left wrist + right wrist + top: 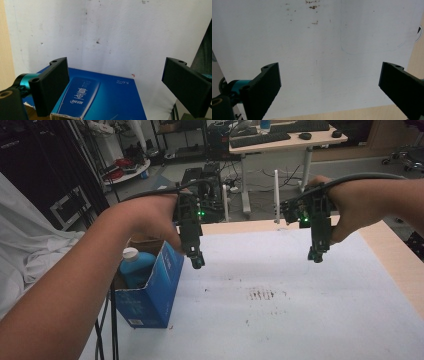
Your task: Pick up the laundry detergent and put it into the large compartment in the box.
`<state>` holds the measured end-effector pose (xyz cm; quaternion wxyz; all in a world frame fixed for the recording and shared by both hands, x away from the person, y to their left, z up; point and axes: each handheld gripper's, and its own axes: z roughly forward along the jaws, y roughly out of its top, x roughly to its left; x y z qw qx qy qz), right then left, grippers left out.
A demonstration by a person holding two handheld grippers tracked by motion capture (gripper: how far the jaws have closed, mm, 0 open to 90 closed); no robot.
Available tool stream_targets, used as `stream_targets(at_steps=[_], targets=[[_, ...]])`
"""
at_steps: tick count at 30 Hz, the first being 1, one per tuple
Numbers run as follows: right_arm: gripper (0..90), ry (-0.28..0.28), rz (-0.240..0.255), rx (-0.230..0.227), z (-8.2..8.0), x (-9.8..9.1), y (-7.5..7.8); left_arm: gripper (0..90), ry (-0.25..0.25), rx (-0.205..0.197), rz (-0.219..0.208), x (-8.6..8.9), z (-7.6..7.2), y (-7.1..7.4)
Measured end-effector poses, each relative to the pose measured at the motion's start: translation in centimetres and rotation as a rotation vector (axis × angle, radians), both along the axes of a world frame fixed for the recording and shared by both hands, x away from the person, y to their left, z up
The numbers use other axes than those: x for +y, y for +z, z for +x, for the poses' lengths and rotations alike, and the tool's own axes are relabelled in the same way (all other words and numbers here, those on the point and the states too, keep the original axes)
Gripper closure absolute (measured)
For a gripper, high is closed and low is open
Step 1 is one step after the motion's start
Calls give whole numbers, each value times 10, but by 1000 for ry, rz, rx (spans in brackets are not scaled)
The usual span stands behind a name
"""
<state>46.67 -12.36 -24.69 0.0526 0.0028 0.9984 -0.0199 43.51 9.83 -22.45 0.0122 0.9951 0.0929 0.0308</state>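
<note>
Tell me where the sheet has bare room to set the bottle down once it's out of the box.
Bare: the white sheet right of the blue box, under the right gripper. Crowded: the left edge, where the box holds the bottle beneath the left gripper.

High view is looking forward and down over the white-covered worktop (300,290) from the person's side. Left gripper view is pointing down, close over the blue box (105,100), shared with the high view (155,295). Right gripper view is facing bare cover (317,62), probably its stained patch (262,294).
</note>
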Motion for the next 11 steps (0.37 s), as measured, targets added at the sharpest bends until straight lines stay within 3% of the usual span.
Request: stream_targets(at_steps=[11], targets=[[31, 3, -1, 0, -2, -1, 1, 74, -1, 0, -8, -1, -4, 3]])
